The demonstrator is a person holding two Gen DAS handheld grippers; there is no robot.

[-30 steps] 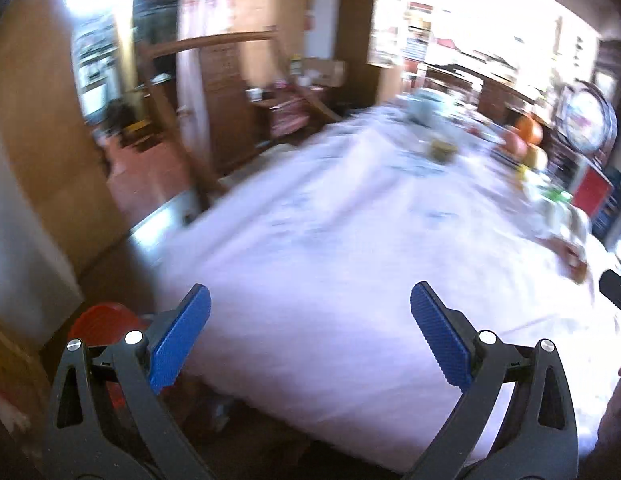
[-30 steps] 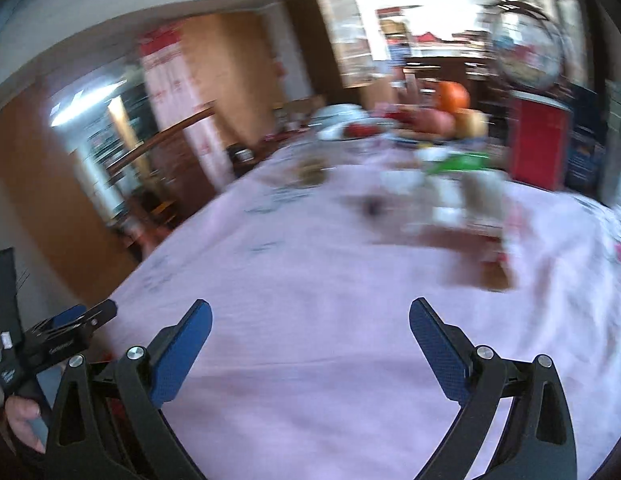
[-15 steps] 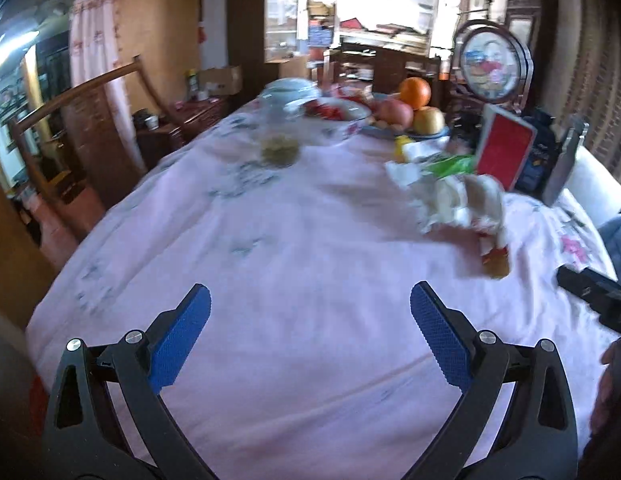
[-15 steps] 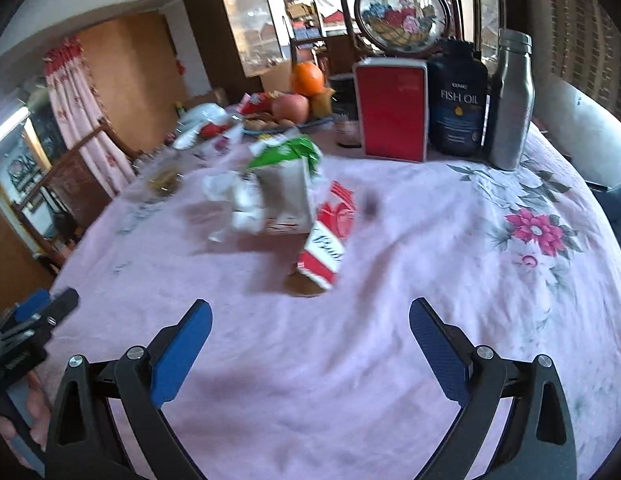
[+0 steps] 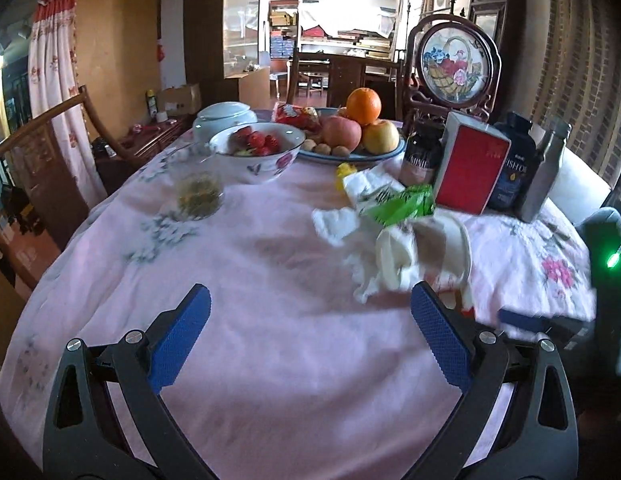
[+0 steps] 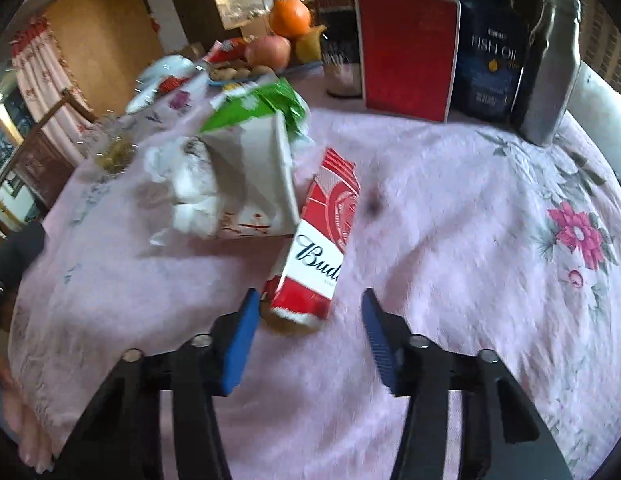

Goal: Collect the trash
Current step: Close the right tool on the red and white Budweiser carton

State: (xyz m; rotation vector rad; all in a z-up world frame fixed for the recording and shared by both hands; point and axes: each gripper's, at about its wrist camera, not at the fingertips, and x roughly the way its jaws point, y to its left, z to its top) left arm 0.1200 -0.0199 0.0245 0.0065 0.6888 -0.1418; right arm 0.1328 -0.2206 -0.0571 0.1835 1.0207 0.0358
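Right gripper: jaws part open, nothing held, blue pads either side of the near end of a flattened red & white Budweiser can lying on the pink floral tablecloth, not touching it. Left gripper: jaws wide apart, empty, above bare cloth. Rest of the trash sits left of the can: white paper cup on its side, crumpled tissues, green wrapper. Far side: red box, fish oil bottle, fruit plate, strawberry bowl.
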